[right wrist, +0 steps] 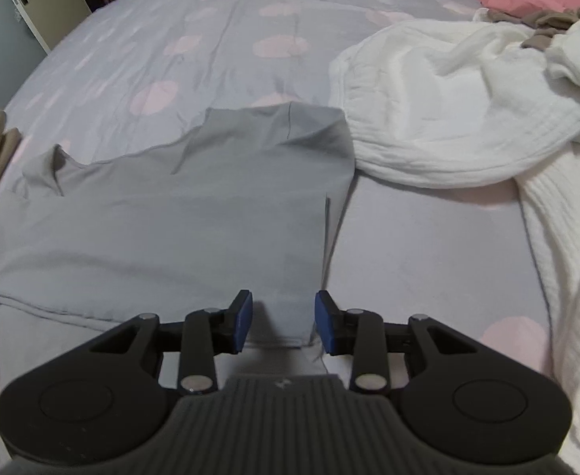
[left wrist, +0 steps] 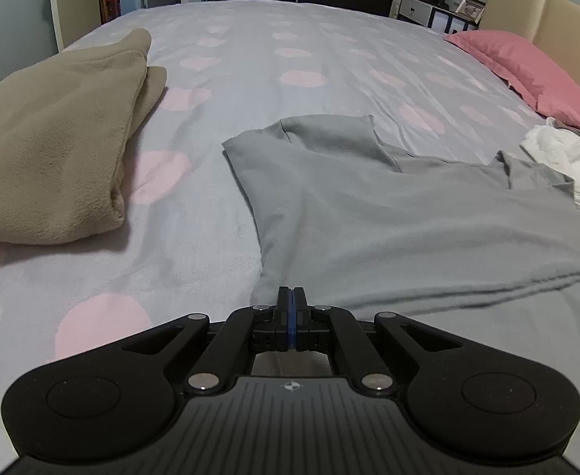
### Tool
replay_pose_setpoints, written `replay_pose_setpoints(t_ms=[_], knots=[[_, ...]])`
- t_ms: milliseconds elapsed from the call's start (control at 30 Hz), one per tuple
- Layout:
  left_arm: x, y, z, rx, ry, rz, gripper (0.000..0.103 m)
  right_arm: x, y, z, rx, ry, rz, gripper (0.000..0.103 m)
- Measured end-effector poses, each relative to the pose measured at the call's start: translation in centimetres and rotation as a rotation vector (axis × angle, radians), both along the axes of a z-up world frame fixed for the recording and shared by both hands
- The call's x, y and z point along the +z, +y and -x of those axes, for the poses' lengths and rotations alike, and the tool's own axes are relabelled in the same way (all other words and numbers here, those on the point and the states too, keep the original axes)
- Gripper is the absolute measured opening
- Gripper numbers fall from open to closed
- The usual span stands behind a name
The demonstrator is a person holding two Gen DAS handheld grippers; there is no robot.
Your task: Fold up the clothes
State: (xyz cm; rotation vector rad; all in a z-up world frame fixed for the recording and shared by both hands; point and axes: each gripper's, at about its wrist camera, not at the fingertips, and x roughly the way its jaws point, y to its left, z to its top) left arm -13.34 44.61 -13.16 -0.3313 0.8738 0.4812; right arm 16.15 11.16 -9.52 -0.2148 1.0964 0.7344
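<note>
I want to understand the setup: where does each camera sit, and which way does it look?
Left wrist: on the left gripper, looking down over the grey cotton T-shirt toward a beige fleece bundle; its shut jaws show.
Right wrist: on the right gripper, facing the shirt's hem and white crinkled cloth; open jaws show.
Shared: T-shirt, pink-dotted bedspread.

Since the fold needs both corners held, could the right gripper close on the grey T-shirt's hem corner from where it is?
Probably yes: the right gripper is open with the grey T-shirt hem corner lying between its pads, unobstructed.
</note>
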Motion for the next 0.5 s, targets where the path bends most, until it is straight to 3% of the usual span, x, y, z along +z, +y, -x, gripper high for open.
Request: replay_pose_setpoints(t_ms=[133,500], knots=[[0.0,-0.4,2.1,0.001,0.057,0.049,0.014,0.7,-1.2,1.8,0.046,0.004,0.005,0.041],[-0.5,-3.4,9.5,-0.032,0.132,0.199,0.023,-1.6,-5.7,7.9,0.115,0.127,0.091,0.041]])
